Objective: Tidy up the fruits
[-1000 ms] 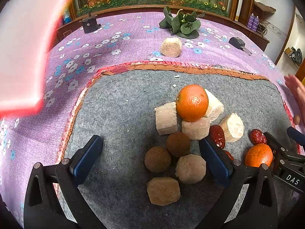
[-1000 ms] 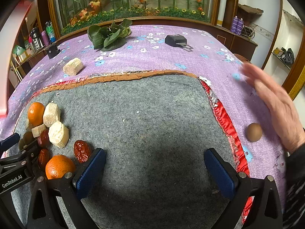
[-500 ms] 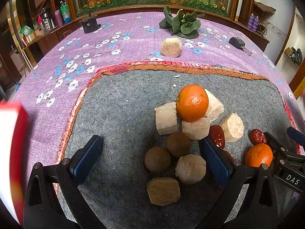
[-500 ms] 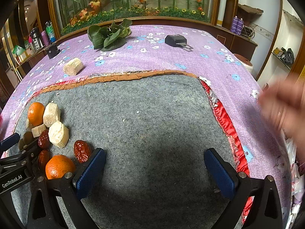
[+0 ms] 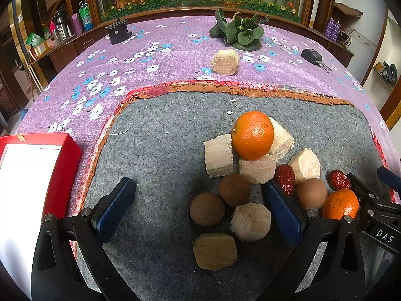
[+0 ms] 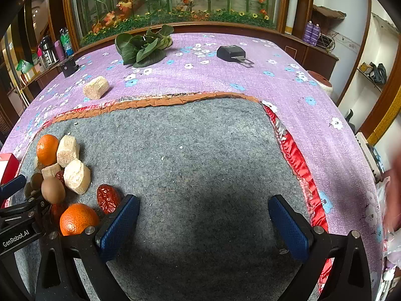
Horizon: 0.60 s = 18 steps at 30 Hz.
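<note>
Between my left tool [image 5: 198, 210] spread wide lie round brown fruits [image 5: 207, 209]: light, hard-shelled, rolly; I'd pinch one across its middle. Right tool [image 6: 203, 223] gapes wide, empty.

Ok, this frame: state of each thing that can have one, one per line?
left gripper: open, empty, low over the grey mat.
right gripper: open, empty.
upper orange: perched on the cane chunks.
lower orange: resting on the mat.
red box: open side up, on the purple cloth.
lone cane chunk: on its side, off the mat.
</note>
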Available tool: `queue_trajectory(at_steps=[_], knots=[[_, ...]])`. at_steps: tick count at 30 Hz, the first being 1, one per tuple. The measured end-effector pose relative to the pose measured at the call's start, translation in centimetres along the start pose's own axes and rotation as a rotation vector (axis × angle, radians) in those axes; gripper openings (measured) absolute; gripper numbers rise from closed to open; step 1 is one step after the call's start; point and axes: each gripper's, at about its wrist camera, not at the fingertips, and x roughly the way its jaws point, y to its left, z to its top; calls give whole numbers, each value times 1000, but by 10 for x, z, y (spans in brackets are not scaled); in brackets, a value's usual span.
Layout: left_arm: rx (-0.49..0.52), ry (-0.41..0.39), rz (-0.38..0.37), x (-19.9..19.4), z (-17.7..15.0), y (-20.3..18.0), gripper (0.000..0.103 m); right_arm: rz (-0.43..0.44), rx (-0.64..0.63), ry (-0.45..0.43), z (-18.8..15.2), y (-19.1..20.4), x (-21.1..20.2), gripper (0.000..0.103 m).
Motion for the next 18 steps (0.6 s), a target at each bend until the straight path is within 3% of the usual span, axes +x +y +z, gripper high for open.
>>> queue_trajectory(at_steps=[15,18], knots=[[0,-3,5,0,0,-1,103,-6,0,4,0,2,-1,103],[35,45,-27,-3,1,2,103,19,-22,19,1,0,-2,103]])
